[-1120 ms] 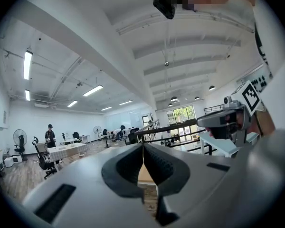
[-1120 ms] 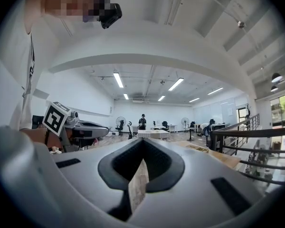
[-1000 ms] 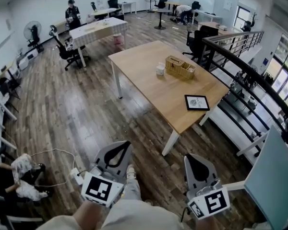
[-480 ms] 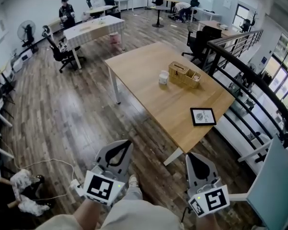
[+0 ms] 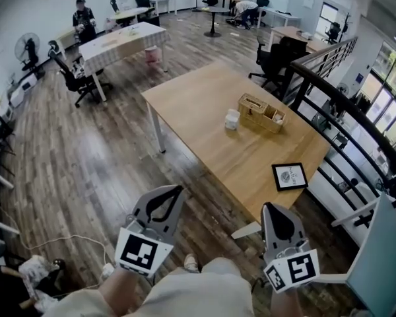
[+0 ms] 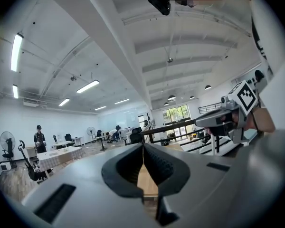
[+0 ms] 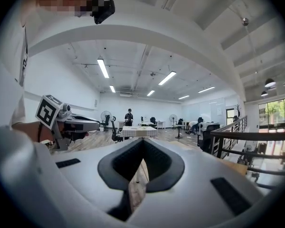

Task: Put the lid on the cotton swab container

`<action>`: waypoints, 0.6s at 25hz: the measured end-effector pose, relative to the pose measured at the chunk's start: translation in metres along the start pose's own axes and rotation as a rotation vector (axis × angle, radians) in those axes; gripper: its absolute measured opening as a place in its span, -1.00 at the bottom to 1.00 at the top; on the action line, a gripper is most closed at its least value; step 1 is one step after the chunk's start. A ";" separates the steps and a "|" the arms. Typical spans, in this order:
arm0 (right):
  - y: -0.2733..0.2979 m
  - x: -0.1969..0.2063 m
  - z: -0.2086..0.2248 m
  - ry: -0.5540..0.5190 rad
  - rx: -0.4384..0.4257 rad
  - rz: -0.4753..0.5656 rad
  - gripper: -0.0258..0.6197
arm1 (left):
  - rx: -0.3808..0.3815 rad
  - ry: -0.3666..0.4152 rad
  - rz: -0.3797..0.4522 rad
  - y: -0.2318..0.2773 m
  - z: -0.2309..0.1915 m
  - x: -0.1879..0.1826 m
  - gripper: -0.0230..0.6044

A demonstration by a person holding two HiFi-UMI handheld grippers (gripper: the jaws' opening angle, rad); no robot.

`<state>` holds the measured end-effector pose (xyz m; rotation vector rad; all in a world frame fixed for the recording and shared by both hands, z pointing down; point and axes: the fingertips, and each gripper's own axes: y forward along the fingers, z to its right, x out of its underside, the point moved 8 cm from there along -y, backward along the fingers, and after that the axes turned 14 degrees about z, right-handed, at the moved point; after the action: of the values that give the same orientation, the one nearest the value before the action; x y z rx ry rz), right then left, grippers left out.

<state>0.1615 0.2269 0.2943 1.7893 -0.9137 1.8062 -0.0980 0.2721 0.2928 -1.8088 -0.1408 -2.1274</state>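
Though far off, container (image 5: pixel 231 119) upright.

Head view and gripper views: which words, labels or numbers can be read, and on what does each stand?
No text can be read.
The framed sign on the wooden table: print too small to read.
Cubes on the left gripper and right gripper: square markers only, no words.

No lettering is legible. The framed card (image 5: pixel 290 176) on the table (image 5: pixel 204 104) carries a printed emblem, too small to read.
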 end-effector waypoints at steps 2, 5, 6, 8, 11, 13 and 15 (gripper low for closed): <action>0.014 0.005 0.005 -0.003 0.010 -0.011 -0.84 | 0.003 -0.001 0.004 0.010 -0.013 0.005 -0.85; 0.036 0.016 0.014 -0.008 0.025 -0.033 -0.84 | 0.004 -0.015 0.004 0.025 -0.032 0.016 -0.85; 0.044 0.021 0.017 -0.010 0.030 -0.040 -0.84 | 0.006 -0.019 0.002 0.031 -0.038 0.020 -0.85; 0.061 0.030 0.025 -0.014 0.037 -0.054 -0.84 | 0.015 -0.020 -0.005 0.044 -0.049 0.029 -0.85; 0.087 0.043 0.040 -0.007 0.044 -0.066 -0.84 | 0.025 -0.020 -0.018 0.069 -0.066 0.041 -0.85; 0.109 0.054 0.056 -0.001 0.046 -0.068 -0.84 | 0.031 -0.016 -0.029 0.091 -0.077 0.052 -0.85; 0.133 0.066 0.074 0.002 0.048 -0.072 -0.84 | 0.038 -0.013 -0.039 0.117 -0.089 0.066 -0.85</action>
<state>0.1141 0.0738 0.3363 1.8251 -0.8009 1.7989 -0.1520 0.1234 0.3234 -1.8124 -0.2200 -2.1251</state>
